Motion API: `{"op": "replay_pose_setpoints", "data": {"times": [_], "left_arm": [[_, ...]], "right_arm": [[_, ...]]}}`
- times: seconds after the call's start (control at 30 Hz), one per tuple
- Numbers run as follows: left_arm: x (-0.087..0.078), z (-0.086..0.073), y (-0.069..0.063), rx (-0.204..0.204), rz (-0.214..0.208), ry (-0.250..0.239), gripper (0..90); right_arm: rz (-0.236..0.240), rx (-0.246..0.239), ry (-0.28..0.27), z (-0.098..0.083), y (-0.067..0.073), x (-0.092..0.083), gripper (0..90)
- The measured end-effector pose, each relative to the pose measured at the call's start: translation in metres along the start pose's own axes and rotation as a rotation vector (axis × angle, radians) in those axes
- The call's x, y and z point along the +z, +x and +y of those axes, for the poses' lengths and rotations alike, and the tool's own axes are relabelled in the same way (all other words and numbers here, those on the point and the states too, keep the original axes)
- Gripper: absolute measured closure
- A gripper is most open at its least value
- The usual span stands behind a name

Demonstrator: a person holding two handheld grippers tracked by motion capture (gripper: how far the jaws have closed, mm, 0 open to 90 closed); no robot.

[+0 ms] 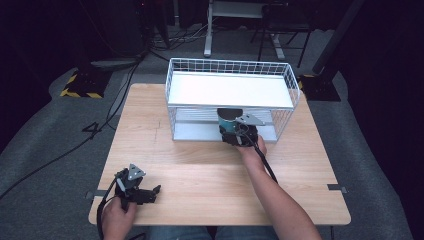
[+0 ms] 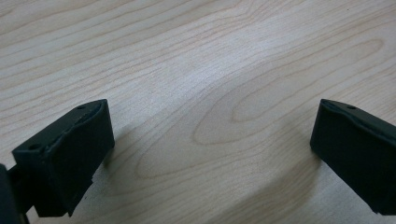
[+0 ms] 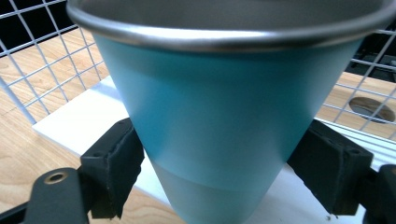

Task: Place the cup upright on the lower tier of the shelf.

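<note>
Nearest, at the front left of the wooden table: left gripper resting low on the bare wood, jaws spread wide with nothing between them. No part in the work for now; best left parked there, out of the way.

Farther in, past the middle of the table: right gripper clamped on a teal cup with a metal rim, pads pressing the tapered wall from both sides, low on the body. Cup sitting at the front opening of the lower tier of the white wire shelf rack, just under the edge of the white upper shelf board; whether it rests on the lower board or hangs just above cannot be told.

Judged step: seating the cup on the lower tier. Worth keeping it upright and level, sliding straight in rather than lifting, since the upper board leaves little room above the rim. Grip low on a taper likely to slip upward if squeezed hard; steady, moderate pressure advisable. Release only once the base is flat on the board.

Around: wire mesh sides close on either hand, rear mesh beyond; a sideways drift could catch the rim or the gripper's cable on the frame.
</note>
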State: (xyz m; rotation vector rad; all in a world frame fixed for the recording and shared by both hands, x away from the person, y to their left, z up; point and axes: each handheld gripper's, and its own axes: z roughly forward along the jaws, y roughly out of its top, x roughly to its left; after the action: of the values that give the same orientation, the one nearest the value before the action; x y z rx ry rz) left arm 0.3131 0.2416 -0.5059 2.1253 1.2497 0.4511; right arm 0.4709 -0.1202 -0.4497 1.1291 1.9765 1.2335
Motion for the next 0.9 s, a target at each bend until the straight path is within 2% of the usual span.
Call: {"op": "replay_pose_setpoints", "data": {"times": [0.47, 0.9], "left_arm": [[-0.001, -0.001, -0.001, -0.006, 0.000, 0.001, 0.0], [-0.001, -0.002, -0.002, -0.011, 0.005, -0.003, 0.0]], "right_arm": [[-0.001, 0.029, -0.005, 0.000, -0.002, 0.022, 20.9], [-0.014, 0.045, 0.031, -0.006, -0.006, 0.036, 20.8]]}}
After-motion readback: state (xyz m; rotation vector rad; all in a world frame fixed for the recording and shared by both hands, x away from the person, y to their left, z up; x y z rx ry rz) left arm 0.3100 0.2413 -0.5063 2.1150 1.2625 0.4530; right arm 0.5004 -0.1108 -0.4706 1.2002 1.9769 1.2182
